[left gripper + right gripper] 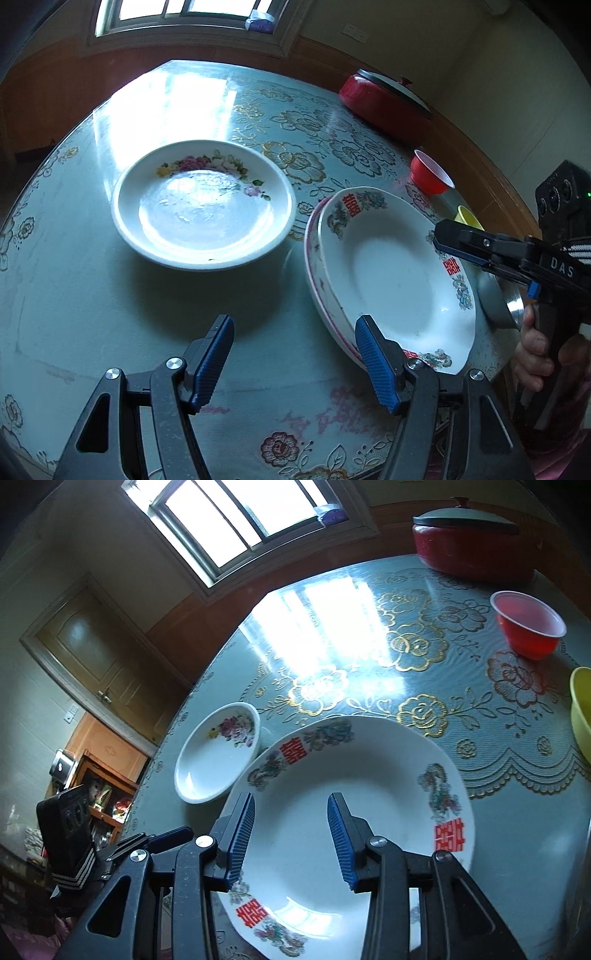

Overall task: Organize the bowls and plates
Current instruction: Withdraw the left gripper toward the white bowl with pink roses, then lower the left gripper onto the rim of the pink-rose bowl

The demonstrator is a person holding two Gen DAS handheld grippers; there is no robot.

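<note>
Hovering over plates on the bench

Both tools are spread and pinch nothing: the left tool hangs beside a two-plate stack topped by the red-character plate, the right tool above that same plate. The floral plate sits apart on the left; a red bowl stands farther back.

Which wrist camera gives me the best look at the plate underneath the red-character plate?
The left wrist view. There the pink-rimmed lower plate shows as a crescent along the left edge of the red-character plate stacked on it. In the right wrist view the top plate covers it, so almost nothing of it can be made out.
</note>
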